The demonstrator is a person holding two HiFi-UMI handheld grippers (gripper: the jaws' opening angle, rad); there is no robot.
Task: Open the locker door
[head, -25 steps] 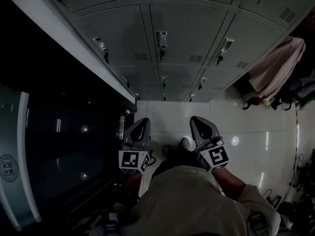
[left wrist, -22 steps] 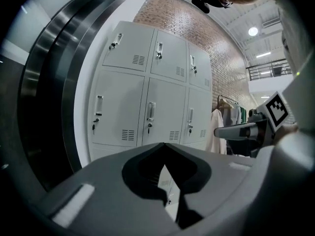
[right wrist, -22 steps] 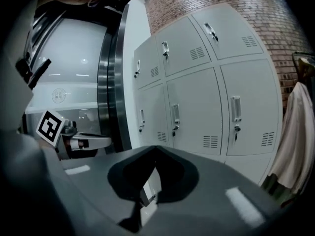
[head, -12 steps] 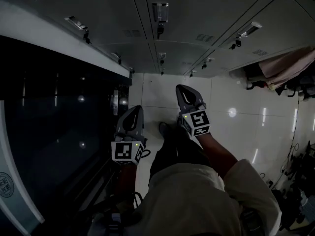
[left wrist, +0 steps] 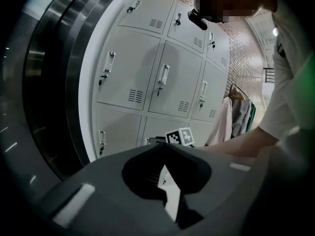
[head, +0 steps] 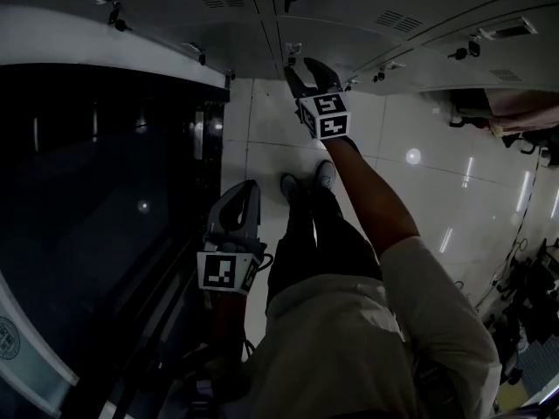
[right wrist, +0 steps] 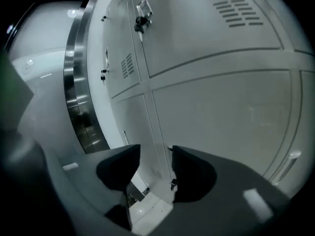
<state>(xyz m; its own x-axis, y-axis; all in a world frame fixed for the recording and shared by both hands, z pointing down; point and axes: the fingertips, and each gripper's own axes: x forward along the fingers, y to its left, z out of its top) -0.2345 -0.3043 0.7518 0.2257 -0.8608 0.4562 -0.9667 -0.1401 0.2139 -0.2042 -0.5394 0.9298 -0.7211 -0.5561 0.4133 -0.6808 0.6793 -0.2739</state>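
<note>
A bank of grey metal lockers (head: 349,24) fills the top of the head view, each door with a small latch handle (head: 291,52). My right gripper (head: 304,70) is stretched out at arm's length close to that low latch. In the right gripper view its jaws (right wrist: 156,151) are opening, with the seam between two locker doors (right wrist: 147,97) in the gap and no pad pressing on anything. A small latch (right wrist: 173,183) shows beside the right jaw. My left gripper (head: 247,190) hangs low by the person's side, shut and empty (left wrist: 164,145), facing the lockers (left wrist: 172,82).
A dark glossy panel with a curved metal frame (head: 87,190) stands along the left. Clothes hang on a rack (head: 524,103) at the right. Pale floor tiles (head: 419,199) lie below, with the person's shoes (head: 301,182) on them. Cables lie at the far right (head: 524,321).
The right gripper has gone forward from beside the body to the lockers, and its jaws have parted. The left gripper has stayed low. The head view has tilted further down.
</note>
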